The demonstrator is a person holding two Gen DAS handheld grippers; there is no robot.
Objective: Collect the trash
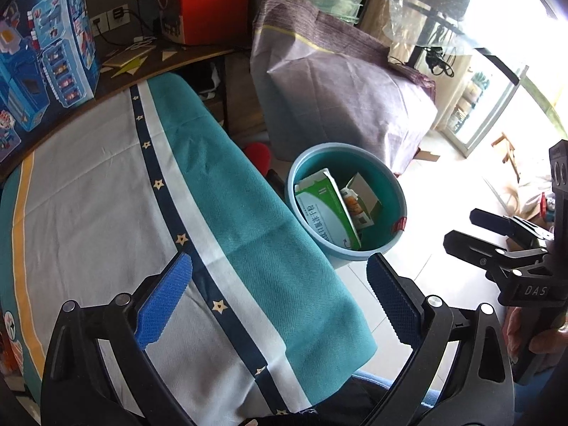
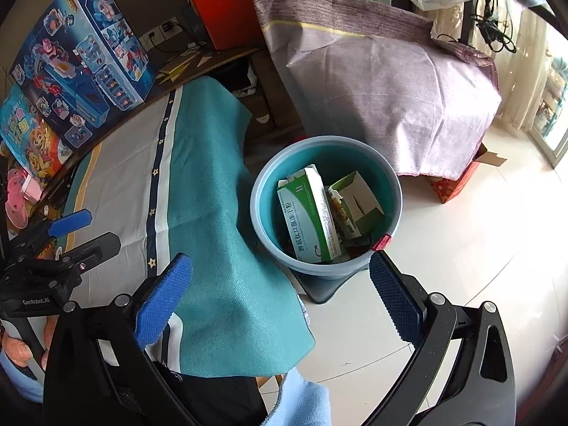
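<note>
The trash is two cardboard cartons, a green-and-white medicine box (image 2: pixel 310 213) and a smaller torn carton (image 2: pixel 355 206), and both stand tilted inside the blue bucket (image 2: pixel 262 220). The bucket is on the floor just ahead of the right gripper (image 2: pixel 280 294), slightly toward its right finger, and ahead and to the right of the left gripper (image 1: pixel 280 294).

I judge these cartons to be light, empty and thin-walled, so they will crush easily under pressure. If one must be taken again, the best hold is across the narrow sides near the upper end that sticks up, with a gentle squeeze.

Both grippers have their jaws spread wide and nothing is between them. The tablecloth (image 1: pixel 106 195) under the left gripper shows no more trash in view, and beyond the bucket a purple-covered bundle (image 2: pixel 390 99) stands.
</note>
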